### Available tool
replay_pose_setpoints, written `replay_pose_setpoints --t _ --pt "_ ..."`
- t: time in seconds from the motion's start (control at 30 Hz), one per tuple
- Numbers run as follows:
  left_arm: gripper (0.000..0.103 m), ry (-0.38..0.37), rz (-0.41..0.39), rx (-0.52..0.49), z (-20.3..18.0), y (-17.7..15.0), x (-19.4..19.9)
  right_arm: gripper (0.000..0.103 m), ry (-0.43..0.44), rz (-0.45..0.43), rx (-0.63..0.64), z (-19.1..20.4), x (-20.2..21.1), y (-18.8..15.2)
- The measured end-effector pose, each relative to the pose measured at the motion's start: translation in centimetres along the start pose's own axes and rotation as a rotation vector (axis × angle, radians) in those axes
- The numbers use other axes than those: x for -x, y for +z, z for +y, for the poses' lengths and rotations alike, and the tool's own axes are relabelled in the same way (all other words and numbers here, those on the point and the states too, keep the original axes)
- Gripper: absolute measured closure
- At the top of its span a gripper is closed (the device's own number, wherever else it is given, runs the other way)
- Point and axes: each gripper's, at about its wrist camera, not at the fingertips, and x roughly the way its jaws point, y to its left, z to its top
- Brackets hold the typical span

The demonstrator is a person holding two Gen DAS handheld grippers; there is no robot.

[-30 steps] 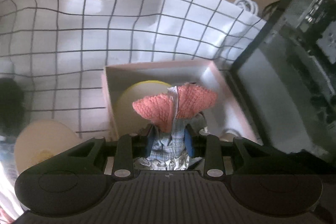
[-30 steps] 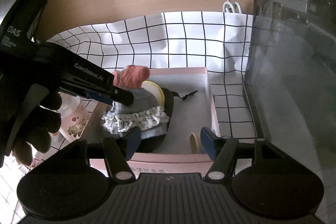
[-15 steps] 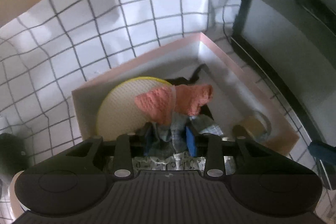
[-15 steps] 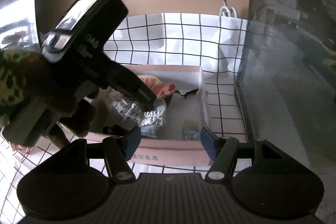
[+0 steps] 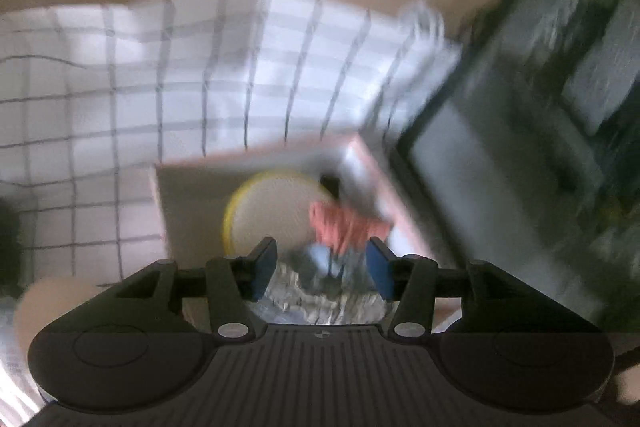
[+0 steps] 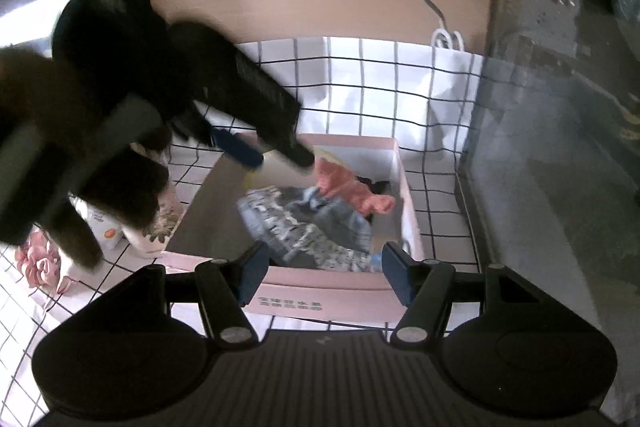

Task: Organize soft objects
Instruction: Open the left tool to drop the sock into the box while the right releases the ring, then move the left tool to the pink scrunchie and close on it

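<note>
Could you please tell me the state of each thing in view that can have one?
Left tool: open, empty, above the box.
Right tool: open, empty.
Pink box: open-topped, holding items.
Doll: lying inside the box, released.
Yellow disc: inside the box, partly covered.

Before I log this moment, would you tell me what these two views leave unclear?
- Left wrist view: motion blur smears the pink box and the doll; whether the open left claw touches the doll is unclear.
- Right wrist view: the blurred left claw hides the box's far-left corner.
- Right wrist view: the right claw covers the box's near edge.
</note>
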Motion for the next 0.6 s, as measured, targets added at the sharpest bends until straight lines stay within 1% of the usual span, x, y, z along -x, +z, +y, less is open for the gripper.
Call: replay_pose_setpoints --t 0.1,0.13,0.2,0.33,0.43,0.5,0.6 --pt "0.049 -0.051 -0.139 0.05 1.0 -0.1 3.8 0.04 0.003 -0.011 0.037 1.6 0.4 -0.4" --pt "0.049 -0.057 -0.181 0.054 1.1 -0.4 5.1 0.04 0.011 -0.014 0.049 2.1 0.6 -0.5" --pt "0.049 -0.038 -0.25 0.052 1.5 -1.2 7.6 0.04 0.035 -0.02 0.069 3.2 0.9 -0.8" --pt "0.049 0.057 -0.321 0.092 3.8 -4.2 12.2 0.04 0.094 0.004 0.106 5.6 0.5 -1.4" --pt "0.049 0.157 -0.354 0.142 7.7 -7.2 15.5 0.04 0.136 0.033 0.131 7.6 -0.4 -1.4" --pt "0.049 0.233 -0.36 0.216 11.4 -9.4 17.5 0.04 0.173 0.044 0.152 9.2 -0.8 -1.4" --pt "0.049 0.331 -0.356 0.369 16.4 -12.6 19.6 0.04 0.217 0.051 0.195 11.7 -1.2 -1.1"
